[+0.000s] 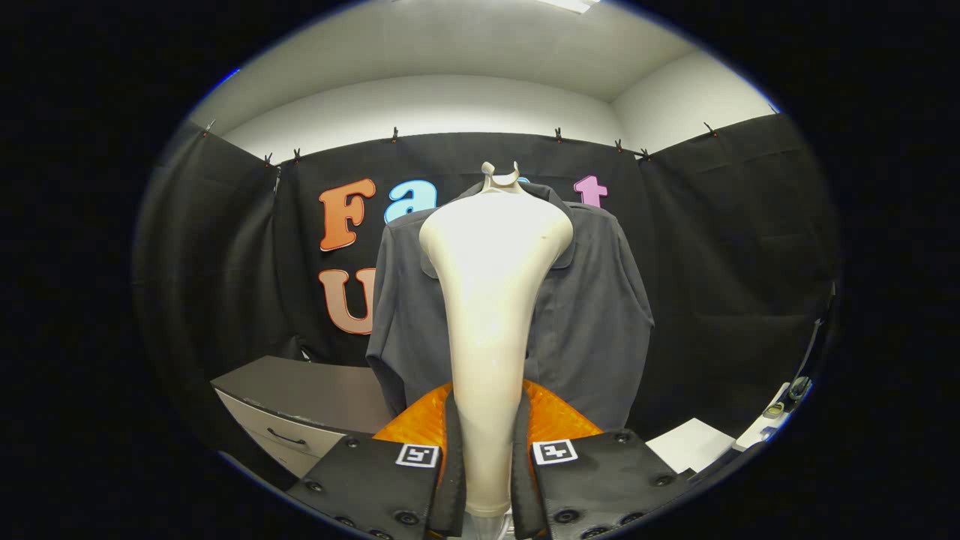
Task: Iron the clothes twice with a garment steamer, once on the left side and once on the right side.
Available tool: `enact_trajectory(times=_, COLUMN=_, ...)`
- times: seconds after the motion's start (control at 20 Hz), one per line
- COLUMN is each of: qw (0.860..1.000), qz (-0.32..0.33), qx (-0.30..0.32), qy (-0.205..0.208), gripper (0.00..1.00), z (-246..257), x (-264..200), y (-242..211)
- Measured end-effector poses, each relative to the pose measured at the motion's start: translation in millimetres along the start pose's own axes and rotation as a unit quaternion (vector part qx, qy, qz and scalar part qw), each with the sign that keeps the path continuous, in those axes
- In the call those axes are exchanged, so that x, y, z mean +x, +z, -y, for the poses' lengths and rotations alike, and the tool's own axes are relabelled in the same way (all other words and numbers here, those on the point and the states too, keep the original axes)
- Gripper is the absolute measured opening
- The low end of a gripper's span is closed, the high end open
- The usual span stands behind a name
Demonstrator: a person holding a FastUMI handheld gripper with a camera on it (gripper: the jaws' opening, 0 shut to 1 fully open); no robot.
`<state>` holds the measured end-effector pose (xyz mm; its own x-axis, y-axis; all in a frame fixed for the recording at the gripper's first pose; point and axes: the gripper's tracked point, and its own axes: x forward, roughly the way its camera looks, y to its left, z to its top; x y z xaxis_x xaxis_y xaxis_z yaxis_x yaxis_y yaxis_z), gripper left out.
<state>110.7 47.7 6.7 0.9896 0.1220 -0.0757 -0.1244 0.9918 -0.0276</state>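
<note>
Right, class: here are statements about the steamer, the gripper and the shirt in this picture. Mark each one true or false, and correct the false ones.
1. The gripper holds the cream garment steamer between its fingers. True.
2. The dark grey shirt lies folded on the cabinet. False: it hangs upright beyond the steamer, against the black cloth wall.
3. The steamer's broad head points upward. True.
4. The grey cabinet stands behind the shirt. False: it stands beside the shirt, lower down and nearer the gripper.

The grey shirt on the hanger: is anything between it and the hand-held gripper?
Yes. In the gripper view, the hand-held gripper is shut on a cream garment steamer, which rises between the fingers in front of the grey shirt.
</note>
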Motion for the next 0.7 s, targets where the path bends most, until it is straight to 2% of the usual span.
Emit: enact_trajectory(times=0.7, qw=1.0, qz=-0.004, qx=0.001, qy=-0.01, gripper=0.32, z=5.1, x=6.0, y=0.6)
